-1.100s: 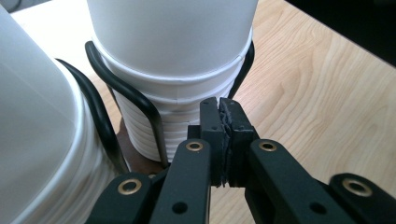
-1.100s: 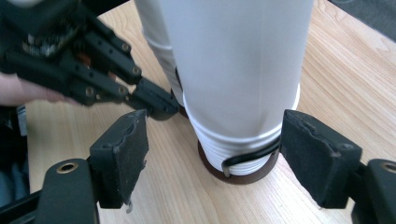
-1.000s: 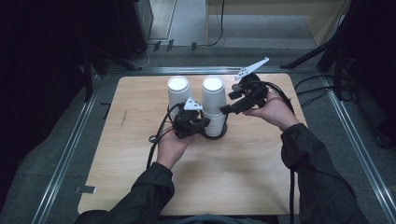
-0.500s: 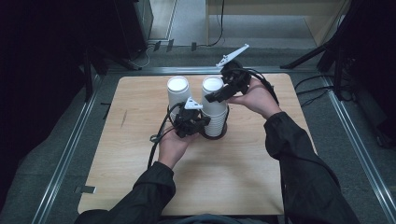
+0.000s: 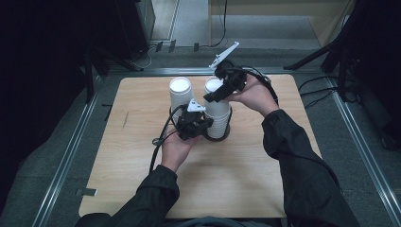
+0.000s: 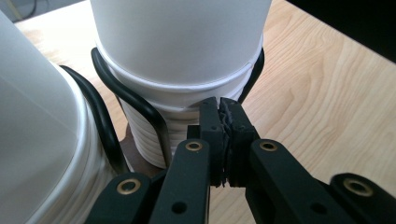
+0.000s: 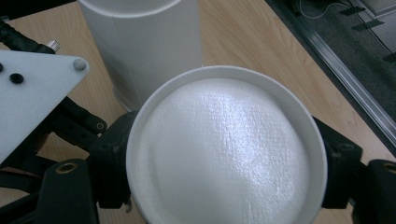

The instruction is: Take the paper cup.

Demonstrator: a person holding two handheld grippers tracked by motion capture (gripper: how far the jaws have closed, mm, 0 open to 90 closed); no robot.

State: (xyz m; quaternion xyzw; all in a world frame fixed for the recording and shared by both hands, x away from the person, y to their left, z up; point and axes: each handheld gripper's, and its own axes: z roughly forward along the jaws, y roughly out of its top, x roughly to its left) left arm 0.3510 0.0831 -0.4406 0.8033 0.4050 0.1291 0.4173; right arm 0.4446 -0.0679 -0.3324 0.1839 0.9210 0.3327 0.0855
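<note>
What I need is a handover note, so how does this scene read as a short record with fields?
surface: wooden table
items: two stacks of upturned white cups in a black wire holder
left tongs: shut, tips at the holder's ring; pinching the wire or not, unclear
right tongs: jaws just been closing, on either side of the top cup
left stack: untouched

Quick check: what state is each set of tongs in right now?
Left tongs: shut, tips against the rim of the right-hand cup stack, nothing seen between them.
Right tongs: jaws either side of the top cup, just been closing; grip cannot be told.
</note>
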